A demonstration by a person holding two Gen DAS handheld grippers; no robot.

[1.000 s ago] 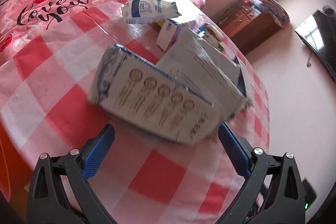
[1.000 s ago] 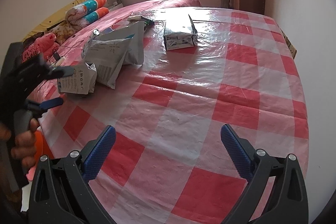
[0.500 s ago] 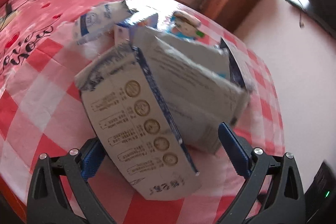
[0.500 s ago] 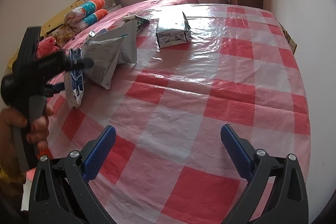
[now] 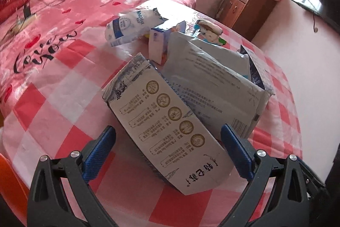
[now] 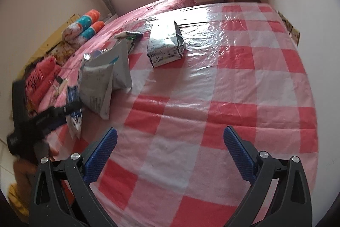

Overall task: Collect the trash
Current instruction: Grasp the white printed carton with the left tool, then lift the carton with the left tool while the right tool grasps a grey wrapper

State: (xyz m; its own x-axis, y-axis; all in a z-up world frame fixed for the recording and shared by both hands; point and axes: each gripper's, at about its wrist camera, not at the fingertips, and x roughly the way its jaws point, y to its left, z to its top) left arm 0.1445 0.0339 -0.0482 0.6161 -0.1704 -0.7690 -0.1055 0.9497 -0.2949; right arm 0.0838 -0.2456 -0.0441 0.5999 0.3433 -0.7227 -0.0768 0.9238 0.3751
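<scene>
Left gripper [image 5: 167, 146] stands wide, blue pads either side of a flattened carton [image 5: 165, 127] that fills the lower centre of the left wrist frame; neither pad clearly touches it, so nothing is gripped yet. The carton lies tilted, its far end resting against a grey-white bag [image 5: 214, 82] just behind, centre right. Further back, upper centre: a white-and-blue pouch [image 5: 131, 24], a small box [image 5: 159, 44], a cartoon-printed wrapper [image 5: 209, 30]. All sit on the red-and-white checked tablecloth [image 5: 53, 99], which looks glossy and plastic-covered. Right gripper [image 6: 170, 149] also wide, empty, over bare cloth at lower centre of its frame; a crushed silver carton [image 6: 165, 46] lies alone at upper centre, well apart from it. Judgement: the step in hand is closing on the flattened carton. Risks: the carton is wide and flat, so the pads may close on its broad faces at a slant and it may slip or pivot out; the slick cloth may let it slide ahead of the pads; its contact with the bag may drag or topple the bag when lifted.
</scene>
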